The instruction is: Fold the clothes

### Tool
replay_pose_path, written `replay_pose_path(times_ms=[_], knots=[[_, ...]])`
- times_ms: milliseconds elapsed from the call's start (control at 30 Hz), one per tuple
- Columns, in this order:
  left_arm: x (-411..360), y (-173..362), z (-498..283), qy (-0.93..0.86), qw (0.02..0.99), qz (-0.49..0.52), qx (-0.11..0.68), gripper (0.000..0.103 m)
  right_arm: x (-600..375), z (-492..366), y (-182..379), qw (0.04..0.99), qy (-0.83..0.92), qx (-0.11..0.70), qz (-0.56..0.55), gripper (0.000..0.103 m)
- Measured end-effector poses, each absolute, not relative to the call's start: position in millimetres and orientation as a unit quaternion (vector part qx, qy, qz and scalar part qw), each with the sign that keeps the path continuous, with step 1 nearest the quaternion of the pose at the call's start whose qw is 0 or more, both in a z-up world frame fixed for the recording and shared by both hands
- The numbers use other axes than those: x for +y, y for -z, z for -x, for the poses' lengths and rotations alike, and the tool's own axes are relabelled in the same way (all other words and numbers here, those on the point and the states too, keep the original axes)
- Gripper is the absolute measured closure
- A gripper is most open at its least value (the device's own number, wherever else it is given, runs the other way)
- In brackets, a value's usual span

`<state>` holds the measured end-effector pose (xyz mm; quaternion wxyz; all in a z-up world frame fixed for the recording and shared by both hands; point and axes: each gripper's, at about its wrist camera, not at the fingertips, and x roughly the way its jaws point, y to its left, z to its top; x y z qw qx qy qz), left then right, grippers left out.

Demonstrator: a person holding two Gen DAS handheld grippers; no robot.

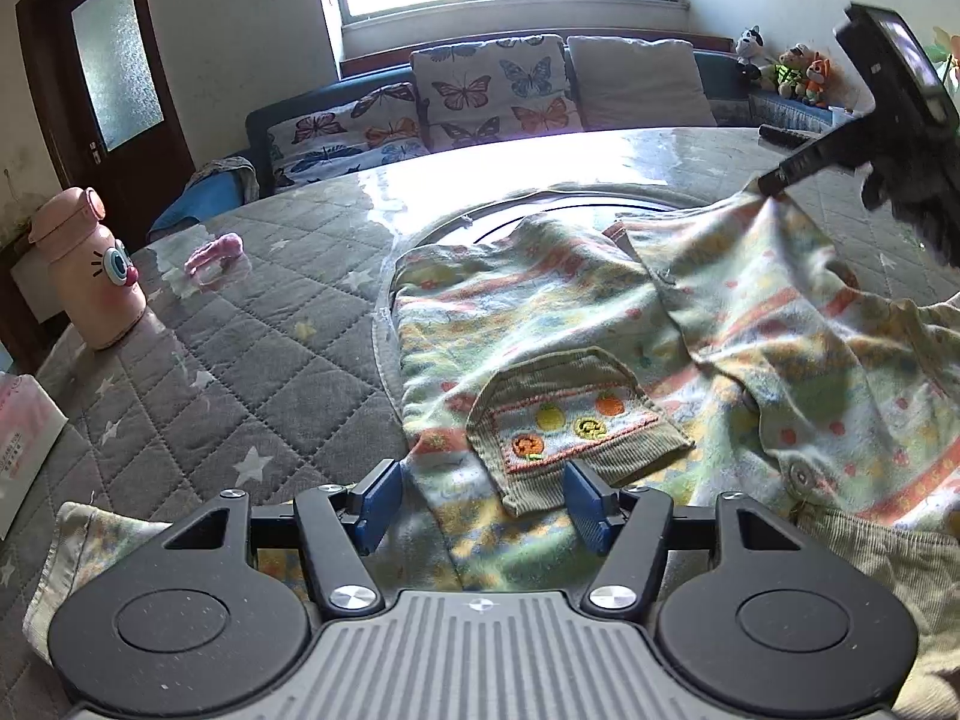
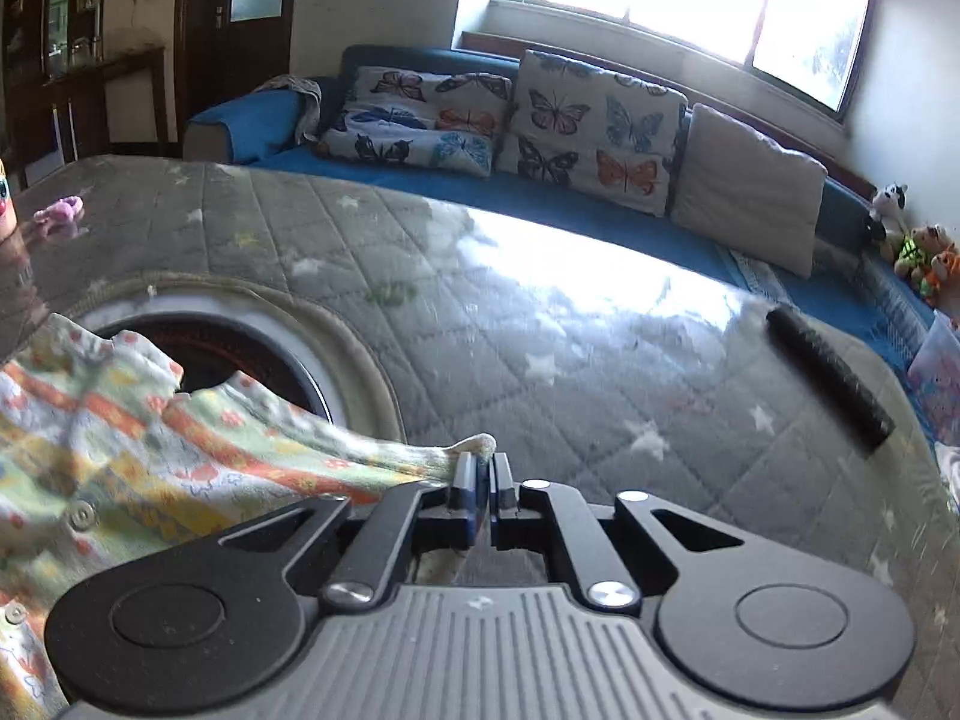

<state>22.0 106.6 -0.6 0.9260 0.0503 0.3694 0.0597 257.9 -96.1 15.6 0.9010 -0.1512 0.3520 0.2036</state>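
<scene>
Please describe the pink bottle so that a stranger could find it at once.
Look at the grey quilted table cover with white stars. Near its left edge, left of the colourful garment, stands the pink bottle. Only it is upright and has a cartoon face with big eyes.

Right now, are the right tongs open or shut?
Shut. The right tongs pinch a corner of the patterned baby garment between their pads.

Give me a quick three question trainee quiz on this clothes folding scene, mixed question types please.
1. True or false: the right gripper is shut on the garment.
2. The left gripper is: A open, B shut on the pocket, C out of view.
3. What pink thing stands at the table's left edge?

Key: 1 true. 2 A. 3 A pink bottle.
</scene>
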Motion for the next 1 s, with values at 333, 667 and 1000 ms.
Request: replay_pose_path(times_ms=[333, 667, 1000], knots=[[143.0, -25.0, -92.6, -0.095, 0.930, -0.029, 0.353, 0.061, -109.2, -253.1, -15.6, 0.903, -0.216, 0.355, 0.114, 0.072], [169.6, -0.7, -173.5, -0.096, 0.918, -0.032, 0.384, 0.067, -102.9, -243.9, -14.0, 0.897, -0.240, 0.356, 0.102, 0.058], [169.1, 12.8, -184.4, -0.069, 0.920, -0.044, 0.382, 0.094, -94.9, -243.6, -11.4, 0.893, -0.255, 0.355, 0.108, 0.050]])
